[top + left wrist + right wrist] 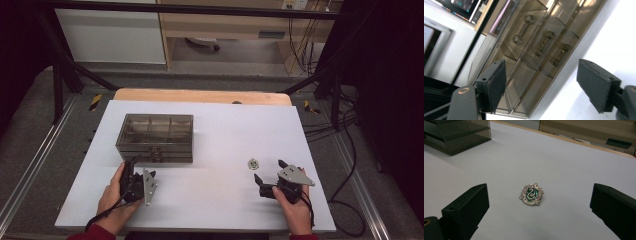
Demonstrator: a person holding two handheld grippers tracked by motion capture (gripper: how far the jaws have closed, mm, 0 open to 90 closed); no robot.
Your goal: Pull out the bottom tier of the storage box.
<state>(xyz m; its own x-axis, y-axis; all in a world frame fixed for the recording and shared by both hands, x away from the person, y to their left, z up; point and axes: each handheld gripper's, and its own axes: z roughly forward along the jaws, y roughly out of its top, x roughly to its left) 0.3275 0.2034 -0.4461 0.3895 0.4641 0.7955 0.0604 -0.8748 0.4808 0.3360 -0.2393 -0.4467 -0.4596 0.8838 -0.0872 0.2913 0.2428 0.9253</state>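
A small silver badge with a green shield lies flat on the white table top, right of centre. My right gripper is just in front of it, open, with nothing in the jaws. In the right gripper view the badge lies a short way ahead of the gap of the right gripper. A smoky transparent drawer box stands left of centre. My left gripper is open just in front of it. In the left gripper view the left gripper faces the box front with its knobbed drawer handles.
The white top rests on a wooden table whose edge shows at the back. Black frame posts and cables flank the table. A corner of the drawer box sits at the far left of the right gripper view.
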